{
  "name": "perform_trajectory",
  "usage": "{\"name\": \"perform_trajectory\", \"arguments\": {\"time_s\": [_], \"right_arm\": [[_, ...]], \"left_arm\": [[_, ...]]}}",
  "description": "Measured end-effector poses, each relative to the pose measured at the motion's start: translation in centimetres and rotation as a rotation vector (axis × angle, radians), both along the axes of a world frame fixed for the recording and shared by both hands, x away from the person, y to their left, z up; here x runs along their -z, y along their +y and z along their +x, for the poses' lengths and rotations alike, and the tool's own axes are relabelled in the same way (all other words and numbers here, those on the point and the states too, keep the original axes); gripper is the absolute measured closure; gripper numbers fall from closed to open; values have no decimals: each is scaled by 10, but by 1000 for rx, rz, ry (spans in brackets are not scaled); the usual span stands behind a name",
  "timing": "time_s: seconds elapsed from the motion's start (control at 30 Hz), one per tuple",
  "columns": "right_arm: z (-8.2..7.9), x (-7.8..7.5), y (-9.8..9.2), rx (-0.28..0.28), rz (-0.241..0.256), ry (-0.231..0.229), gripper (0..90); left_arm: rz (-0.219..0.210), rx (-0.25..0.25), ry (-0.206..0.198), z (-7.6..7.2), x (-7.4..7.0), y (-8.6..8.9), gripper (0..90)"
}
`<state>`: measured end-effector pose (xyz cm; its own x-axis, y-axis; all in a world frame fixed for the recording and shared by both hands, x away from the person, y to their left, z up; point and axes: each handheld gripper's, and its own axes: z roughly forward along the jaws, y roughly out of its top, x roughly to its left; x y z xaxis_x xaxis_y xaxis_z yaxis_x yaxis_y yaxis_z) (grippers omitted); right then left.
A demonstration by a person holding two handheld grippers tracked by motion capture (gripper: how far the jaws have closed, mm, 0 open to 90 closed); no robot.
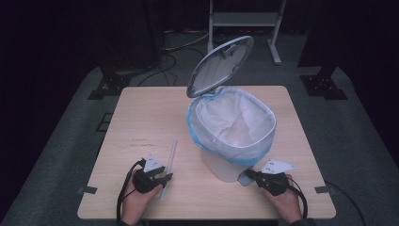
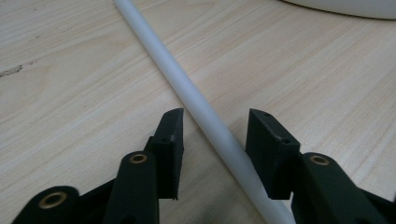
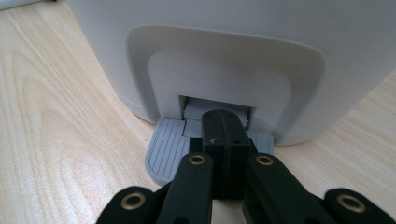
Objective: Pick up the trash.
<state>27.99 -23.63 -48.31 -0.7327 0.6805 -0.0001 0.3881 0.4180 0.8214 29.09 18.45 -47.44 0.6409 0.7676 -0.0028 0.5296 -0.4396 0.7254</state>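
Pedal duty falls to my right gripper (image 3: 223,135): its jaws are pressed together with nothing between them, tips resting on the grey ribbed foot pedal (image 3: 170,147) of the white plastic bin (image 1: 226,165), which I judge is what holds the round grey lid (image 1: 220,65) tilted up. The bin stands right of centre on the pale wood-grain table (image 1: 141,117), lined with a thin, crinkled white bag with a blue hem (image 1: 233,125). My left gripper (image 2: 212,135) sits near the front edge, jaws spread either side of a smooth, matte white tube (image 2: 187,88) lying flat on the wood; whether either jaw touches it I cannot tell. It looks bound for the bin.
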Motion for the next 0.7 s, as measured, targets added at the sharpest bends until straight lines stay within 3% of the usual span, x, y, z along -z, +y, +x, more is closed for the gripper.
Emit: {"name": "perform_trajectory", "arguments": {"time_s": [0.57,0.7], "right_arm": [[0,0,0,0,-1,-1,898],[0,0,0,0,-1,-1,898]], "left_arm": [[-34,-40,7,4,1,8,787],[-52,-49,17,5,1,10,799]]}}
